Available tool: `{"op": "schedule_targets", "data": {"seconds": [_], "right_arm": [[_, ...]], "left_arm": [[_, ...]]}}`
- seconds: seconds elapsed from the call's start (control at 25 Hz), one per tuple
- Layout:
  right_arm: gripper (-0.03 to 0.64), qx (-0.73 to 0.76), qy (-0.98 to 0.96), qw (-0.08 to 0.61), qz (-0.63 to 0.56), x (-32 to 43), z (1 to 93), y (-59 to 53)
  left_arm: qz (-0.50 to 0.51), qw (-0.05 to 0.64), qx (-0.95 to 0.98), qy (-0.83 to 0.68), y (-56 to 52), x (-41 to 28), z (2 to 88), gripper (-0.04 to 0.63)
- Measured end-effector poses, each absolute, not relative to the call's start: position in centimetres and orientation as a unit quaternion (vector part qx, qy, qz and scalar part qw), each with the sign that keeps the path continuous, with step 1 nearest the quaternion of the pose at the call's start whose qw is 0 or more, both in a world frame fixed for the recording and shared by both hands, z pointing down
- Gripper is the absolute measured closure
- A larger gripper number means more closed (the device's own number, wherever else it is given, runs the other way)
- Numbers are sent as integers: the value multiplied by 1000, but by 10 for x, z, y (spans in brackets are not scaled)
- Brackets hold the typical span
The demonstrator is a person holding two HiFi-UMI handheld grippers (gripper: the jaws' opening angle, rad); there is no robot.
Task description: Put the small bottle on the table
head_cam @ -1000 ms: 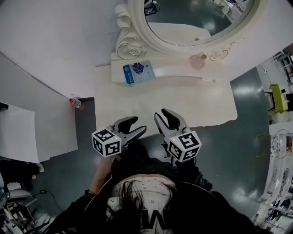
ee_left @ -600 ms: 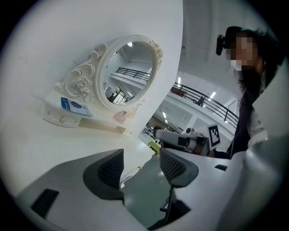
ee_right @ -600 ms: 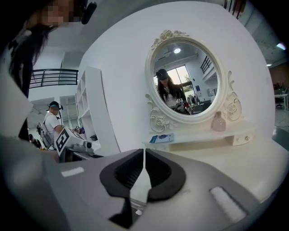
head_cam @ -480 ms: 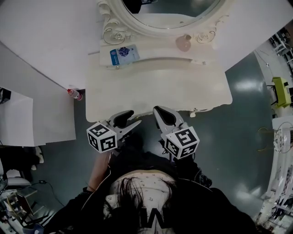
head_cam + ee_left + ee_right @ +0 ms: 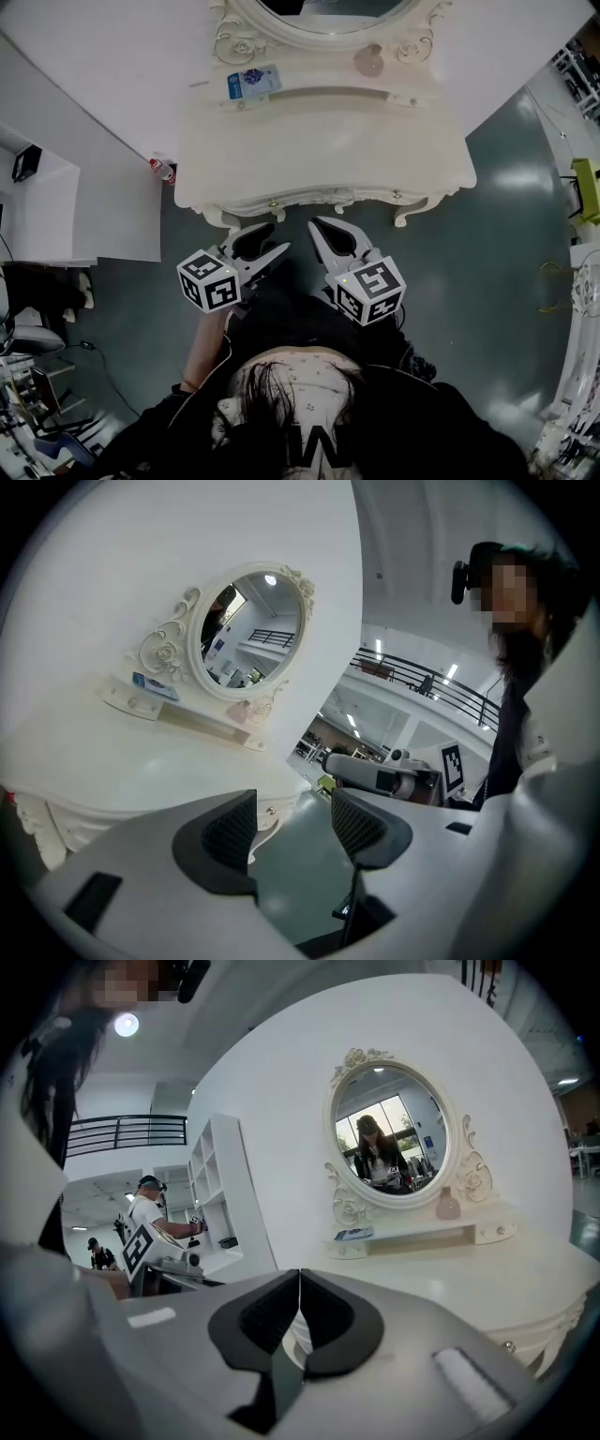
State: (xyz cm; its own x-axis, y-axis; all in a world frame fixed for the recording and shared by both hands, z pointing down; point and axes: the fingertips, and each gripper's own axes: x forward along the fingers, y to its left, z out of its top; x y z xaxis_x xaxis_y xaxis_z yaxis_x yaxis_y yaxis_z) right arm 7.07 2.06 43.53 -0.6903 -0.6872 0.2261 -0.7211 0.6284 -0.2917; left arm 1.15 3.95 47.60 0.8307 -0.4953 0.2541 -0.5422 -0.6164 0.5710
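The small pink bottle (image 5: 368,62) stands on the narrow shelf under the oval mirror (image 5: 319,9), at the back of the white dressing table (image 5: 319,150). It also shows as the bottle (image 5: 448,1204) in the right gripper view and, small, as the bottle (image 5: 255,711) in the left gripper view. Both grippers hover over the floor, in front of the table's front edge and far from the bottle. My left gripper (image 5: 264,247) is open and holds nothing; its pads (image 5: 230,832) stand apart. My right gripper (image 5: 323,232) is shut, its pads (image 5: 323,1312) touching with nothing between them.
A blue packet (image 5: 247,82) lies on the shelf left of the bottle. A red-capped bottle (image 5: 162,170) sits on the floor by the table's left corner. A white shelf unit (image 5: 56,206) stands to the left. Other people work in the room behind.
The right gripper's jaws have closed from open. Both grippers, which reached over the table's front edge, now hang over the floor, and the table sits higher in the head view.
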Motion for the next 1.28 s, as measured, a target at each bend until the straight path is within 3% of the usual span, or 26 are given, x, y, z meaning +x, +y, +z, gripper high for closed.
{"op": "schedule_targets", "data": {"seconds": [0.76,1.28], "right_arm": [[603,372,-909,29,186,72,435,105],[604,367,-912,43,180,11,431,149]], "left_arm": [[43,307,897,-315,126,17,462,430],[45,304,902,-303,169,-33,458,494]]}}
